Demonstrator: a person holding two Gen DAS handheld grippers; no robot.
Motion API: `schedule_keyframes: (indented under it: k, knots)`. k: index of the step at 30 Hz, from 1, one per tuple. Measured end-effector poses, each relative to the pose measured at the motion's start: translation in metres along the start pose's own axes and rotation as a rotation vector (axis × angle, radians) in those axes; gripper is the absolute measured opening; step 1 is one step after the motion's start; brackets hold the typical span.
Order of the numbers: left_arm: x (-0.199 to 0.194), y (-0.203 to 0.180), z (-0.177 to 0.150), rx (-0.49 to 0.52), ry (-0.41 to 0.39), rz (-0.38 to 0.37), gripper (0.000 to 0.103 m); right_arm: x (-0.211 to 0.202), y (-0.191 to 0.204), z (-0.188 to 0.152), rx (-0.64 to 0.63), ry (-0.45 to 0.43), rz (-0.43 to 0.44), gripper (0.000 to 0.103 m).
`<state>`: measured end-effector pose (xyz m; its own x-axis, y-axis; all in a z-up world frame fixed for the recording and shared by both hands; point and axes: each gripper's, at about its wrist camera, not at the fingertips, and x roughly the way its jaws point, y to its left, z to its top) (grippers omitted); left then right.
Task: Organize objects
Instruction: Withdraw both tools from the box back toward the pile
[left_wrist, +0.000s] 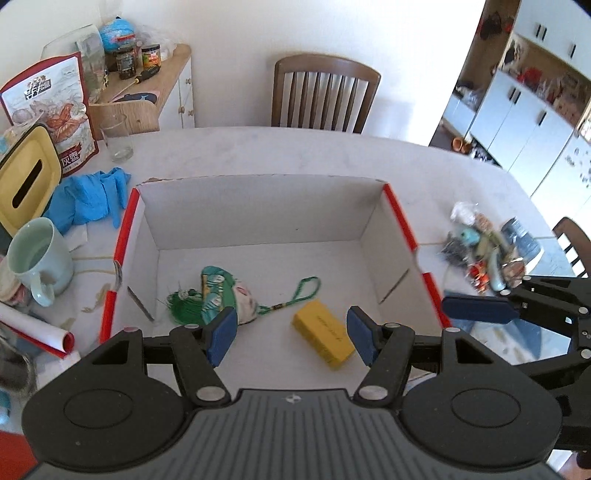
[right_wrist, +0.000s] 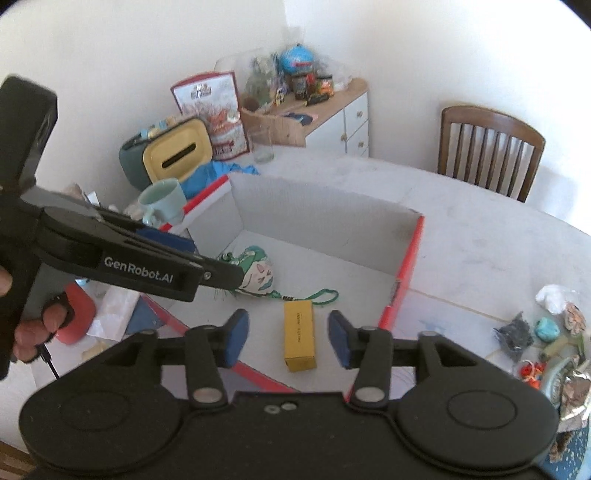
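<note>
A white cardboard box with red edges (left_wrist: 399, 210) (right_wrist: 410, 254) stands open on the table. Inside lie a small yellow box (left_wrist: 323, 334) (right_wrist: 299, 339) and a green tasselled charm pouch (left_wrist: 221, 293) (right_wrist: 255, 269). My left gripper (left_wrist: 291, 338) is open and empty above the box's near side, jaws either side of the yellow box. My right gripper (right_wrist: 284, 338) is open and empty, also above the yellow box. A pile of small loose items (left_wrist: 484, 251) (right_wrist: 550, 339) lies on the table right of the box.
Left of the box are a pale green mug (left_wrist: 35, 258), blue gloves (left_wrist: 88, 195), a yellow-lidded tissue box (left_wrist: 26, 181), a drinking glass (left_wrist: 116, 138) and a snack bag (left_wrist: 55, 107). A wooden chair (left_wrist: 325, 92) stands beyond the table. A cluttered cabinet (left_wrist: 162, 81) stands at the back left.
</note>
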<state>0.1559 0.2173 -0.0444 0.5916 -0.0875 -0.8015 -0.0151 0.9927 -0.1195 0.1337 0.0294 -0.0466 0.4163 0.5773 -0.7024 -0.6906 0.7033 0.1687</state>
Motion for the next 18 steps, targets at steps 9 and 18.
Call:
schedule_keyframes:
  k: [9, 18]
  knots:
    - [-0.017, -0.031, -0.017, 0.028, -0.026, 0.019, 0.078, -0.040, -0.016, -0.016, 0.028, -0.072, 0.009, 0.055]
    - [-0.036, -0.070, -0.030, 0.048, -0.087, 0.008, 0.081, -0.075, -0.041, -0.042, 0.076, -0.124, -0.017, 0.074]
